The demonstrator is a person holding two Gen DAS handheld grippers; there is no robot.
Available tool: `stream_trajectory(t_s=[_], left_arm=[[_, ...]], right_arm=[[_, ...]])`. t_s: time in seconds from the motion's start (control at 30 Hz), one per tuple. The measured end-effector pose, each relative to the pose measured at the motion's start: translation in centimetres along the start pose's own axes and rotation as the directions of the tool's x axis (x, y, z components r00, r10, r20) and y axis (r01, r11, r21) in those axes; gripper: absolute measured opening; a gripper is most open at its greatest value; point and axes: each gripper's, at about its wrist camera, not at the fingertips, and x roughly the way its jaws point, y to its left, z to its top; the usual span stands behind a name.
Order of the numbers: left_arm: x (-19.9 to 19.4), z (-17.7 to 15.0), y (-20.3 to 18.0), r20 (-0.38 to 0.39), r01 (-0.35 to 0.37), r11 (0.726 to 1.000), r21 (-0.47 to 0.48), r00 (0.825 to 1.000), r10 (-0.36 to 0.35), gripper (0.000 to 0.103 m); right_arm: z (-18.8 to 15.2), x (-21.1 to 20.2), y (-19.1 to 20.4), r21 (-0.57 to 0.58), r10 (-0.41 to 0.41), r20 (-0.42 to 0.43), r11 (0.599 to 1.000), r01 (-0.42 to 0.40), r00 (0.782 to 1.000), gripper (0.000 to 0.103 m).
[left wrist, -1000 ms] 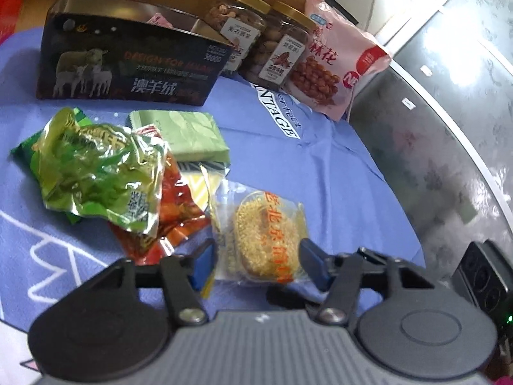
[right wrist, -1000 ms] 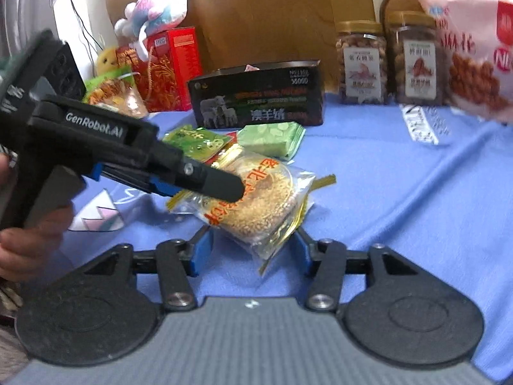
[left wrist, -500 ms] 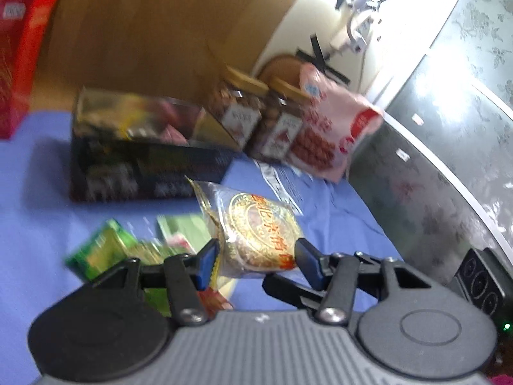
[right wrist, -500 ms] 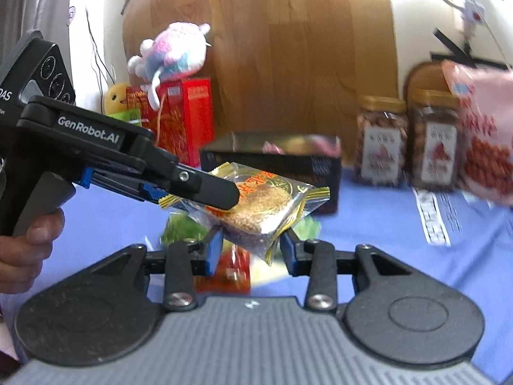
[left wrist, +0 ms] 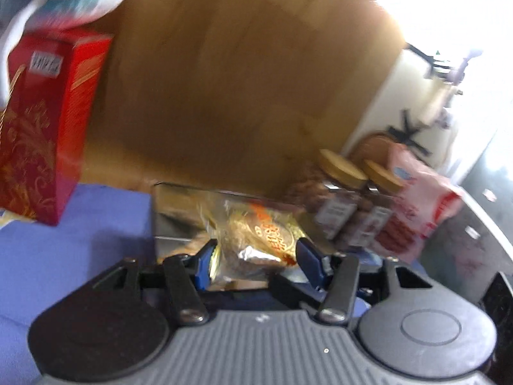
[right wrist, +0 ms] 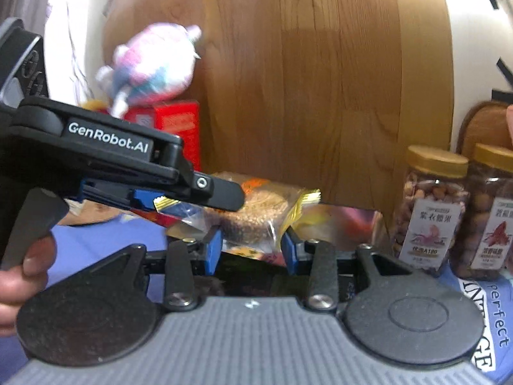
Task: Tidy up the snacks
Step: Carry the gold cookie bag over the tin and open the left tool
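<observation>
A clear packet with a round sesame cake [left wrist: 256, 237] is held in the air between both grippers. My left gripper [left wrist: 258, 261] is shut on one side of the packet; in the right wrist view its black fingers [right wrist: 221, 192] clamp the packet's [right wrist: 259, 215] left edge. My right gripper [right wrist: 251, 250] is shut on the packet's lower part. The packet hangs just above the open black box [left wrist: 173, 211], whose shiny inside [right wrist: 340, 224] shows behind it.
Two nut jars [right wrist: 433, 208] [right wrist: 487, 215] and a pink snack bag [left wrist: 420, 205] stand right of the box. A red carton [left wrist: 41, 128] with a plush toy [right wrist: 154, 67] on it stands at the left. A wooden board rises behind. Blue cloth [left wrist: 64, 243] covers the table.
Both grippers have lifted the sesame cake packet off the cloth and carried it away from the snack pile to just over the black box.
</observation>
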Motion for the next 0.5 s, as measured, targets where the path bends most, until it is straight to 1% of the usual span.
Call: stream_trajectory(t_s=[0.03, 0.1, 0.2, 0.3, 0.33, 0.37, 0.4, 0.47, 0.5], left_arm=[[0.2, -0.1, 0.4, -0.006, -0.009, 1.0, -0.012, 1.0, 0.009, 0.052], [-0.1, -0.4, 1.0, 0.002, -0.006, 1.0, -0.027, 1.0, 0.006, 0.053], [-1.4, -1.4, 1.4, 0.017, 0.037, 0.999, -0.032, 0.999, -0.036, 0.055], [-2.9, -2.8, 1.3, 0.024, 0.075, 0.997, -0.022, 0.997, -0.075, 0.055], [-3.1, -3.3, 1.2, 0.019, 0.086, 0.996, -0.022, 0.996, -0.085, 0.058], [-3.1, -3.9, 1.0, 0.008, 0.088, 0.996, -0.022, 0.996, -0.088, 0.059], [-3.0, -4.6, 0.9, -0.002, 0.081, 0.997, -0.019, 0.997, -0.081, 0.061], [-2.0, -5.8, 0.8, -0.039, 0.05, 0.999, -0.013, 0.998, -0.05, 0.062], [-1.3, -6.3, 0.9, -0.063, 0.035, 0.999, -0.021, 0.997, -0.037, 0.062]], right_arm=[[-0.1, -0.1, -0.1, 0.003, -0.008, -0.002, 1.0, 0.008, 1.0, 0.043], [-0.4, -1.0, -0.7, 0.026, 0.003, 0.012, 1.0, -0.004, 1.0, 0.043], [-1.0, -3.5, -2.1, 0.087, 0.016, 0.033, 0.996, -0.019, 0.999, 0.043], [-2.1, -5.3, -4.4, 0.213, 0.049, 0.025, 0.976, -0.054, 0.998, 0.043], [-2.7, -5.8, -5.2, 0.255, 0.061, 0.018, 0.965, -0.064, 0.998, 0.043], [-3.2, -6.0, -5.8, 0.282, 0.061, 0.008, 0.958, -0.061, 0.998, 0.043], [-3.8, -6.0, -6.3, 0.3, 0.046, -0.011, 0.953, -0.04, 0.999, 0.043], [-4.6, -5.3, -6.9, 0.33, 0.014, -0.068, 0.944, 0.009, 0.998, 0.043], [-4.9, -4.7, -7.4, 0.359, 0.025, -0.105, 0.933, 0.015, 0.994, 0.043]])
